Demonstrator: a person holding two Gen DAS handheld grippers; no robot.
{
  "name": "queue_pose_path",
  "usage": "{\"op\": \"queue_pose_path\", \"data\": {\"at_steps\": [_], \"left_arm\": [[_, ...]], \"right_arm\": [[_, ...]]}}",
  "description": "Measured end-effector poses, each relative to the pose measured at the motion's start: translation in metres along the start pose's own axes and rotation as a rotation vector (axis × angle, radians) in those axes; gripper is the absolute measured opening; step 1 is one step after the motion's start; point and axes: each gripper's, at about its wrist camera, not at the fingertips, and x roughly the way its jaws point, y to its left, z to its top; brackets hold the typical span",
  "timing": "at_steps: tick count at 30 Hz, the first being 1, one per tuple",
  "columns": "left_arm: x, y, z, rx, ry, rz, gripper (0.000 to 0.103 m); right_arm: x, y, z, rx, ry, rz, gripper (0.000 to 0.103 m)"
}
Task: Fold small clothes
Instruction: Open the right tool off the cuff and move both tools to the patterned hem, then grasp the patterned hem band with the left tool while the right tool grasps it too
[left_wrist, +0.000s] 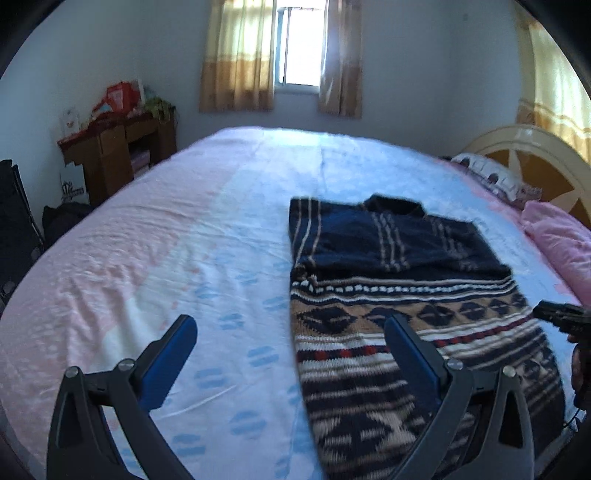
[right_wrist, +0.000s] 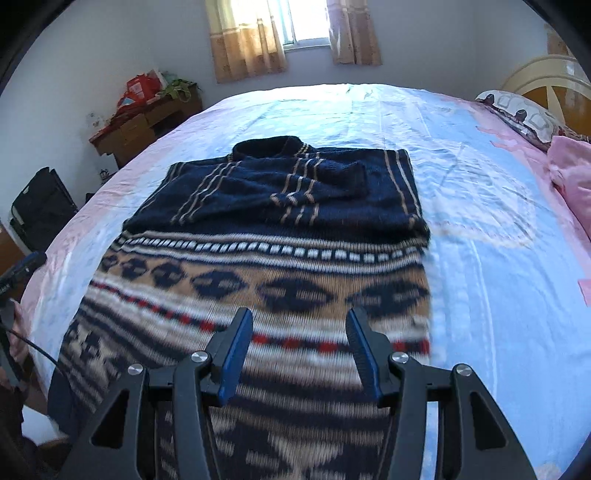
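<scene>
Above the sweater (right_wrist: 266, 229) lying near the bed's (left_wrist: 155, 236) front edge, the left gripper (left_wrist: 291, 325) gapes wide and the right gripper (right_wrist: 300, 321) stands half-spread, both empty.

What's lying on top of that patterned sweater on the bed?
The sweater's own navy striped sleeves are folded across its chest. Nothing else lies on it. Beneath it is the bed sheet; the part it covers is hidden.
</scene>
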Motion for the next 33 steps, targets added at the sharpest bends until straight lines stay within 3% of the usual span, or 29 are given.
{"op": "queue_pose_path", "data": {"at_steps": [8,15,22,25,29,33], "left_arm": [[-0.055,0.008,-0.019,0.038,-0.05,-0.034,0.103],[-0.048,-0.01,-0.068,0.065,0.048,-0.042,0.103],[-0.038,-0.029,-0.121,0.035,0.192,-0.111,0.088],[-0.037,-0.036,-0.129,0.047,0.229,-0.143,0.08],[-0.033,-0.04,-0.136,0.038,0.277,-0.173,0.078],[-0.031,-0.041,-0.141,0.024,0.307,-0.212,0.066]], "right_arm": [[-0.042,0.007,-0.041,-0.03,-0.009,-0.01,0.054],[-0.053,0.008,-0.072,-0.025,0.002,-0.019,0.054],[-0.07,0.009,-0.101,0.012,-0.018,-0.01,0.054],[-0.074,0.008,-0.113,0.026,-0.014,-0.012,0.054],[-0.079,0.007,-0.129,0.042,-0.005,-0.018,0.054],[-0.088,0.004,-0.14,0.056,-0.006,-0.041,0.054]]}}
